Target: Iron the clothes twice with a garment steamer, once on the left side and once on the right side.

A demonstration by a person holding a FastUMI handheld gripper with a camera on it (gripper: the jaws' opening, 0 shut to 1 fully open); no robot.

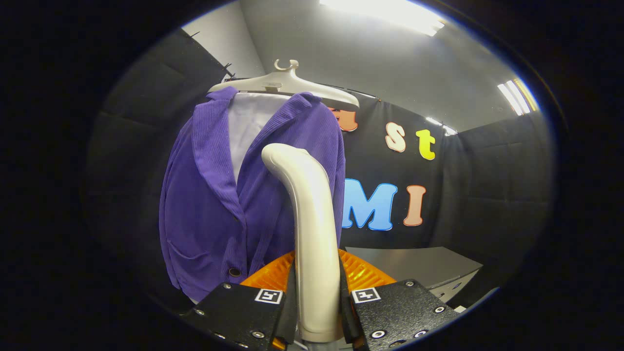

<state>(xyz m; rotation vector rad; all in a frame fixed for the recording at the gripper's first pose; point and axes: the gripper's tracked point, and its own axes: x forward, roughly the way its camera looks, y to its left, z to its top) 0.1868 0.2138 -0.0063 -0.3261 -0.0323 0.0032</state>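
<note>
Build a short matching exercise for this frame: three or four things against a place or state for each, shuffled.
Things:
1. steamer handle
2. purple jacket
3. hanger
4. grey table

Places or states:
A. at the jacket's shoulders, hook up
B. clamped between the gripper fingers
C. low, beyond the fingers, by the black wall
D. hanging, white lining showing at the collar

Pairs: 1-B, 2-D, 3-A, 4-C

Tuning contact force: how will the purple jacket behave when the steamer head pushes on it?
The purple jacket probably yields and swings: it hangs loosely from a hanger with nothing visibly bracing it. Its ribbed fabric looks soft, so it is likely floppy, folding under pressure. The hand-held gripper is shut on the steamer handle, which looks rigid.
</note>
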